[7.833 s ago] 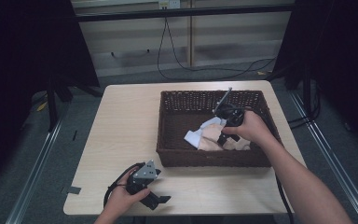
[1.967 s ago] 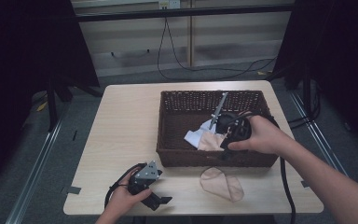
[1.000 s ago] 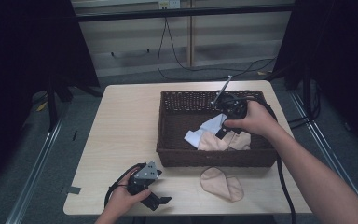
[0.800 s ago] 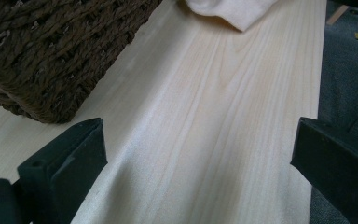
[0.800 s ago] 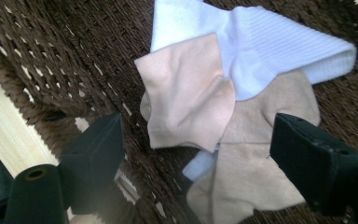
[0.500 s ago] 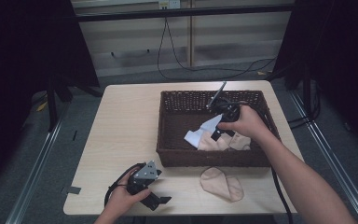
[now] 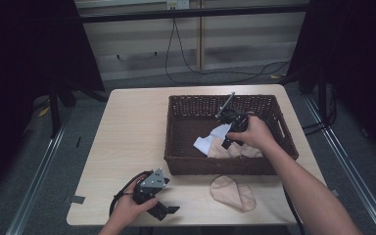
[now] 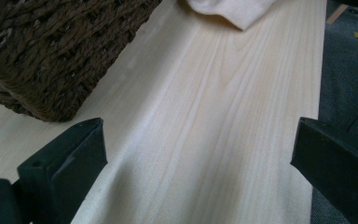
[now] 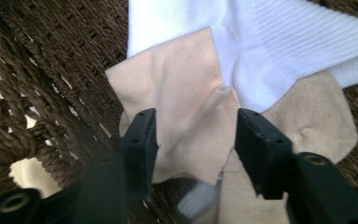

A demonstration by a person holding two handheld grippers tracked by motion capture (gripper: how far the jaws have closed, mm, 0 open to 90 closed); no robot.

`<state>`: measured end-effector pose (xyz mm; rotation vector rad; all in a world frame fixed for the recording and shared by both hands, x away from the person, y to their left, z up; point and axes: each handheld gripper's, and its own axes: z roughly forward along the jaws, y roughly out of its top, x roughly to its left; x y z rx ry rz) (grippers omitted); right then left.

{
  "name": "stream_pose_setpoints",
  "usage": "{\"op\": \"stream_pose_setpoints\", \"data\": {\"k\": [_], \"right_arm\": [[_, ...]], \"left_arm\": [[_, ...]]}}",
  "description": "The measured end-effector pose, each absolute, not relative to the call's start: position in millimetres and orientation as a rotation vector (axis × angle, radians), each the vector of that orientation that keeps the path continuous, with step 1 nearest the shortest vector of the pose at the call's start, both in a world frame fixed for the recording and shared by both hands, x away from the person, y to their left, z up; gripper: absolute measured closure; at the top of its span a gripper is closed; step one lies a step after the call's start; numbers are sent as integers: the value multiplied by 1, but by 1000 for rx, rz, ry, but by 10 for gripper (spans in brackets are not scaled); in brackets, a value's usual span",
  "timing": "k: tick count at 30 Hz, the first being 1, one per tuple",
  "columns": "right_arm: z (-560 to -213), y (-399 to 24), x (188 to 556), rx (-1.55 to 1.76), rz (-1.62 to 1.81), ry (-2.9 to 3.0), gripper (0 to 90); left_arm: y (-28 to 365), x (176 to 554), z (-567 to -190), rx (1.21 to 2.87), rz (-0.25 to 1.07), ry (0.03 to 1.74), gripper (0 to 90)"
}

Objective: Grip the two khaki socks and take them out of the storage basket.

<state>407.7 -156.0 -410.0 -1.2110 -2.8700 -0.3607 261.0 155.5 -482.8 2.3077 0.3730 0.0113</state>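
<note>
Two parted jaws of the right gripper [image 9: 193, 140] straddle a raised fold of the beige fabric sock [image 9: 186, 116] lying directly under it in the brown wicker basket [image 7: 176, 128] — left gripper [image 7: 159, 208] idle, spread, far nearer the table's front edge.

Your right hand [image 7: 252, 133] hides the right gripper's [image 9: 195, 135] tips in the high view, the basket [image 8: 51, 51] and the beige sock [image 8: 233, 9] run off the left gripper view's top edge, and your forearms leave the bottom.
</note>
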Motion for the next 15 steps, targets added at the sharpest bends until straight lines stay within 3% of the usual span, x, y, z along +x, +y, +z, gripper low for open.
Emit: {"op": "stream_pose_setpoints", "data": {"k": [15], "right_arm": [[-426, -150, 418, -1250, -396, -2811, 536]], "left_arm": [[156, 262, -483, 2331, 12, 375, 26]]}}
